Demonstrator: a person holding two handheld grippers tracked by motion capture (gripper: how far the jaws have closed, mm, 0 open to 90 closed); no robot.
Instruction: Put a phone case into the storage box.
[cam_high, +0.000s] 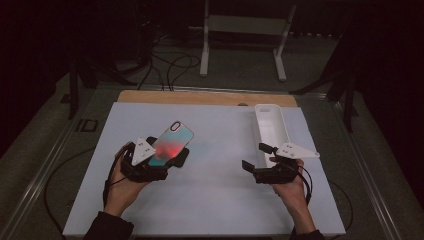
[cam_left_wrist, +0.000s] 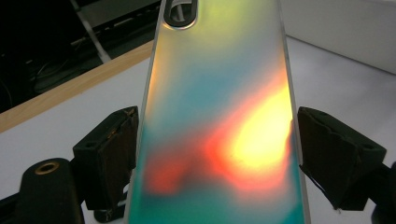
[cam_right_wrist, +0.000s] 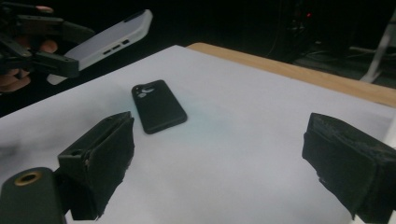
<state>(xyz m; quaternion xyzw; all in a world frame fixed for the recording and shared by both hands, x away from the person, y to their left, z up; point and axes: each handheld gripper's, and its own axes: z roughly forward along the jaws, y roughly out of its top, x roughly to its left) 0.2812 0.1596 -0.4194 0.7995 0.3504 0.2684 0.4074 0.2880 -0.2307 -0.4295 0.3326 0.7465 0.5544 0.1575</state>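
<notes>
The phone case (cam_left_wrist: 219, 116), its back a shimmer of teal, red and yellow with a camera cut-out at the far end, sits crosswise between the two black jaws of the left gripper (cam_left_wrist: 217, 154): one long edge is against the left pad and the other against the right pad, so the jaws are clamped on its sides at a wide setting. In the high view the same phone case (cam_high: 170, 142) is lifted off the table, tilted with its camera end pointing away from the person and to the right, and the left gripper (cam_high: 165, 162) grasps its lower part. From the right gripper view it appears at the upper left as a pale frame with side buttons, raised above the surface. Below and near it a black phone (cam_right_wrist: 159, 106) lies flat on the white table sheet (cam_high: 215, 190), face down. The right gripper (cam_high: 257, 157) hovers over the sheet, well apart from the case, its jaws spread wide with nothing between them. Just beyond it stands a white tray (cam_high: 272, 127), near the far right edge of the sheet.
</notes>
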